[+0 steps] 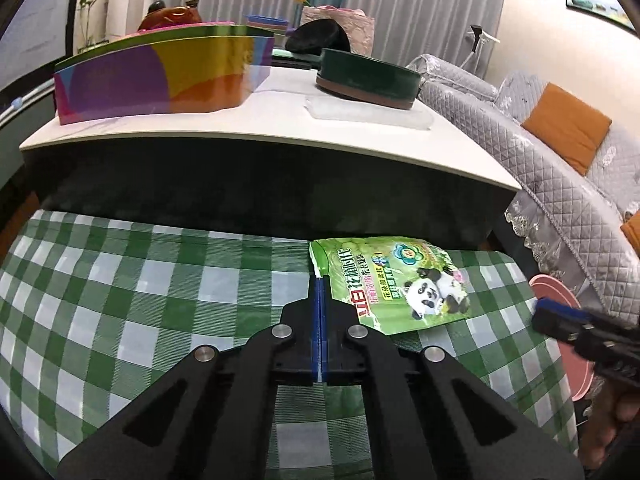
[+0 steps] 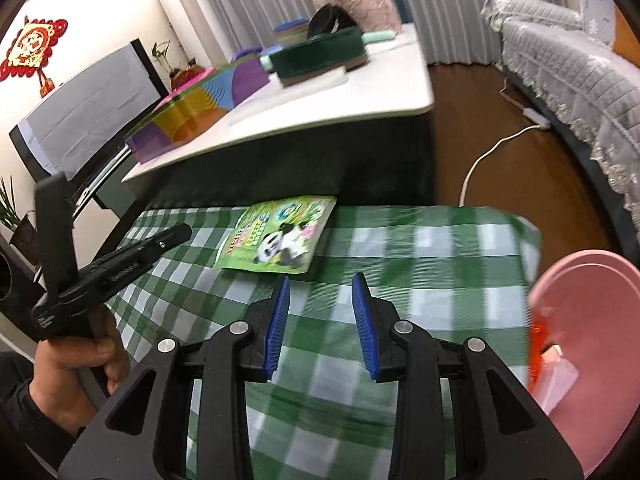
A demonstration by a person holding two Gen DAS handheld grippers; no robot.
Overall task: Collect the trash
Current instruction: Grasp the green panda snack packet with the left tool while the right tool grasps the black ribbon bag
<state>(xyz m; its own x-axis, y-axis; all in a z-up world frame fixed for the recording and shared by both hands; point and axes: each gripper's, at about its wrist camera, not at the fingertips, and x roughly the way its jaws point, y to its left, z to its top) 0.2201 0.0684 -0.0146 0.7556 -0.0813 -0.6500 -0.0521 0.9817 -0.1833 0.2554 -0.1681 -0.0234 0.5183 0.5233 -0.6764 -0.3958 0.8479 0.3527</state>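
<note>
A green pouch with a panda print (image 1: 400, 284) lies flat on the green-and-white checked cloth (image 1: 140, 300), near its far edge. My left gripper (image 1: 321, 280) is shut, blue pads pressed together with nothing between them. Its tips sit just left of the pouch's near corner. From the right wrist view the left gripper (image 2: 182, 235) hangs above the cloth, apart from the pouch (image 2: 280, 240). My right gripper (image 2: 321, 278) is open and empty, a short way in front of the pouch. A pink bin (image 2: 592, 300) at the cloth's right edge holds red and white scraps.
Behind the cloth stands a white-topped table (image 1: 280, 120) carrying a multicoloured box (image 1: 160, 76) and a dark green round tin (image 1: 368, 72). A grey quilted sofa (image 2: 580, 80) lines the right side. A white cable (image 2: 488, 152) runs across the wooden floor.
</note>
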